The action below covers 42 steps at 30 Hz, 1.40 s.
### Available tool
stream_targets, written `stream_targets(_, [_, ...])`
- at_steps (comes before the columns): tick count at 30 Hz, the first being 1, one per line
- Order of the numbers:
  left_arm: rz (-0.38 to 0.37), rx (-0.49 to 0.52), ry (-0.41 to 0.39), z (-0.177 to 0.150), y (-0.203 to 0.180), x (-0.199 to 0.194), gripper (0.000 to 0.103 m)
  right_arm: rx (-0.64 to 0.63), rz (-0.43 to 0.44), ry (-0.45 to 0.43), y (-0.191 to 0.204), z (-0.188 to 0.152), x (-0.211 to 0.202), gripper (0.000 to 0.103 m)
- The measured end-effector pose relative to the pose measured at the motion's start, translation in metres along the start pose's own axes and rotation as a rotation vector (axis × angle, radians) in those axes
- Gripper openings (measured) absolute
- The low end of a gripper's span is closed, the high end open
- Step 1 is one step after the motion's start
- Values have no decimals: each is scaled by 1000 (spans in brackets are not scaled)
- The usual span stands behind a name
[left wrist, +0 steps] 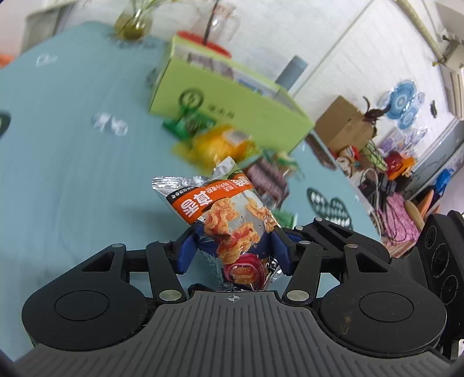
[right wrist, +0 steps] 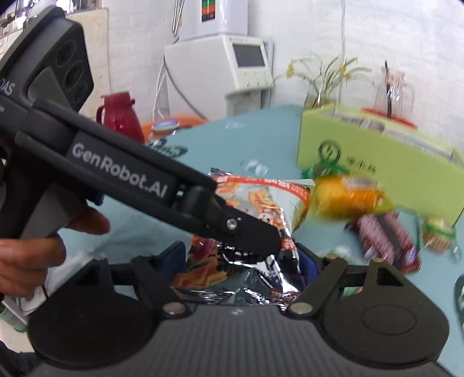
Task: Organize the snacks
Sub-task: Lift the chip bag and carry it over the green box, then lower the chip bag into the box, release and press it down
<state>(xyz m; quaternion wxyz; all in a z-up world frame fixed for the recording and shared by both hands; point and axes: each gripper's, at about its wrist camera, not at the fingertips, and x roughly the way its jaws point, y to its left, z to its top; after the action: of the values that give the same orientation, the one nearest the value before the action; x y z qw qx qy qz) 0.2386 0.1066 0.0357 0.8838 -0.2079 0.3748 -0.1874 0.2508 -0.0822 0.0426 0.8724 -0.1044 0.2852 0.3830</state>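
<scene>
The left gripper (left wrist: pixel 232 249) pinches a foil snack bag (left wrist: pixel 226 220) between its blue pads (left wrist: pixel 185 252); the bag's lower end drops out of sight behind the gripper body. The bag's long axis runs away from the gripper and leans left, crimped top edge farthest.

In the right wrist view the same bag (right wrist: pixel 261 203) lies between the right gripper's (right wrist: pixel 240 261) fingers, but the left gripper's black arm (right wrist: pixel 121 174) crosses in front, so whether the right pads press the foil cannot be told. A hand (right wrist: pixel 34 249) holds the left tool's grip.

Just past the bag lie blurred packets: a yellow-orange one (left wrist: pixel 214 145), a dark striped one (left wrist: pixel 266 177) and a green one (left wrist: pixel 185 124), all on the teal tablecloth (left wrist: pixel 58 174). Beyond them stands an open lime-green box (left wrist: pixel 232 107), its contents hard to make out. Farther off, a glass vase (left wrist: pixel 130 23) and a glass pitcher (left wrist: pixel 217 20).
</scene>
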Motion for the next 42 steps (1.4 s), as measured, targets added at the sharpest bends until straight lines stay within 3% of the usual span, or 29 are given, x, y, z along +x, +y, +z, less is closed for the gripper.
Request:
stream_targets(4, [-6, 60, -45, 52, -13, 8, 40, -7, -33, -57, -34, 42, 7, 82])
stream_targets(9, [11, 161, -104, 144, -27, 39, 41, -28, -85, -94, -88, 111, 40, 83])
stream_targets(13, [30, 177, -88, 206, -22, 85, 44, 5, -97, -59, -132, 151, 82, 82])
stream_targets(16, [51, 150, -49, 230, -7, 125, 45, 51, -95, -3, -157, 156, 113, 82])
stream_targets(18, [106, 121, -16, 232, 8, 150, 51, 82, -74, 42, -166, 150, 131, 86])
stream_targets(19, [110, 105, -12, 229, 17, 156, 66, 84, -74, 56, -167, 146, 137, 90])
stream_targets(20, [100, 92, -16, 225, 24, 158, 70, 85, -71, 61, -167, 142, 141, 92])
stream_targets(24, [104, 128, -74, 218, 21, 138, 69, 123, -74, 18, -164, 133, 128, 93])
stream_targets(29, [110, 187, -186, 216, -4, 91, 77, 90, -133, -83, -144, 126, 66, 93])
stream_targets(32, [90, 208, -205, 206, -13, 75, 79, 95, -128, -116, -131, 112, 34, 93])
stream_targets(34, [93, 219, -182, 198, -19, 78, 79, 92, -116, -115, -124, 108, 29, 93])
stream_targets(36, [165, 206, -157, 196, -22, 90, 77, 76, -140, -107, -118, 114, 40, 93])
stream_targets(39, [261, 175, -105, 196, -14, 113, 68, 40, -168, -67, -119, 126, 72, 93])
stream_targets(41, [260, 168, -51, 197, -6, 127, 55, 45, -151, -29, -125, 133, 95, 93])
stream_targets(42, [239, 159, -20, 196, -1, 133, 51, 52, -131, -11, -128, 133, 103, 85])
